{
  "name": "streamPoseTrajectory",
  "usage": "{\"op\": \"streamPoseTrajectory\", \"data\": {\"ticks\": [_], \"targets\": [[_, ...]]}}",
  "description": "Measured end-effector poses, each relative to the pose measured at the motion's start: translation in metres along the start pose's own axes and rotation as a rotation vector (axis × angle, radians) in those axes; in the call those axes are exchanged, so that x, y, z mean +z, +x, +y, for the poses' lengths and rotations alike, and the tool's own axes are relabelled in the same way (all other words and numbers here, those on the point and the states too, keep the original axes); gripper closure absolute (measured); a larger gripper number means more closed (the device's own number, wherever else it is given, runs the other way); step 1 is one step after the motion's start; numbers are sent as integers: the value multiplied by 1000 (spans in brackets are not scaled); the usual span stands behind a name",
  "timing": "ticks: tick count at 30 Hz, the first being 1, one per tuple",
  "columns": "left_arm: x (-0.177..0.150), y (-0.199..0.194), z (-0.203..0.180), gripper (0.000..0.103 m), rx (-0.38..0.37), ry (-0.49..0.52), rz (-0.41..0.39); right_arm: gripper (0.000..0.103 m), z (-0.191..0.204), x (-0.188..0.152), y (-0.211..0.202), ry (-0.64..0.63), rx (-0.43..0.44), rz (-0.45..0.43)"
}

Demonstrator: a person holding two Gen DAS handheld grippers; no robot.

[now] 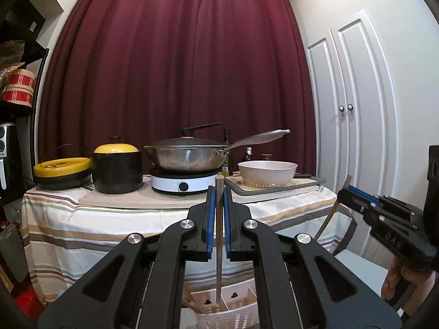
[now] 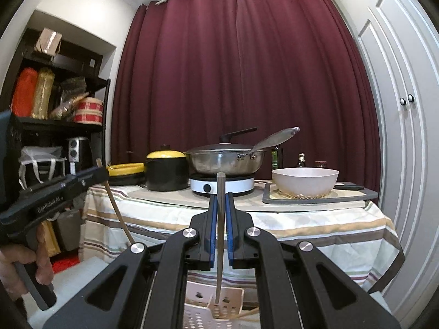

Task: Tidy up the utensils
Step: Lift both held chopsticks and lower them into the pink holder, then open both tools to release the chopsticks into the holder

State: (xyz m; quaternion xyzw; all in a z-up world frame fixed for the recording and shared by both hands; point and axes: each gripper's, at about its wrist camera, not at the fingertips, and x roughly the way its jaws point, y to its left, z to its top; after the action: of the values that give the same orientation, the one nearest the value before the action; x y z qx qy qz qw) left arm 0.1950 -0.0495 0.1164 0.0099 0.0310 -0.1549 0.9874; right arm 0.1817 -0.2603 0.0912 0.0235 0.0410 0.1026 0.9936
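Note:
My left gripper is shut on a wooden chopstick held upright, its lower tip over a white perforated utensil caddy below. My right gripper is shut on a second wooden chopstick, its tip reaching down into the caddy. The right gripper also shows at the right edge of the left wrist view with its chopstick. The left gripper shows at the left of the right wrist view with its chopstick.
Beyond stands a table with a striped cloth. On it are a yellow-lidded black pot, a wok on a white induction hob, and a pink bowl on a grey tray. A dark shelf is at the left, white cupboard doors at the right.

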Motion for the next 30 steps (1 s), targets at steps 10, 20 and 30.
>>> {"op": "streamPoseTrajectory", "data": {"ticks": [10,20,30], "targets": [[-63,51,7,97,11,-32,123,96,-10,-54,48,27,-7,140],[-104,57,10,66,10,-64,229,80,-4,-78,50,37,13,204],[-109,10,-1,54,-3,-60,237,77,7,-76,3,43,39,193]]}}
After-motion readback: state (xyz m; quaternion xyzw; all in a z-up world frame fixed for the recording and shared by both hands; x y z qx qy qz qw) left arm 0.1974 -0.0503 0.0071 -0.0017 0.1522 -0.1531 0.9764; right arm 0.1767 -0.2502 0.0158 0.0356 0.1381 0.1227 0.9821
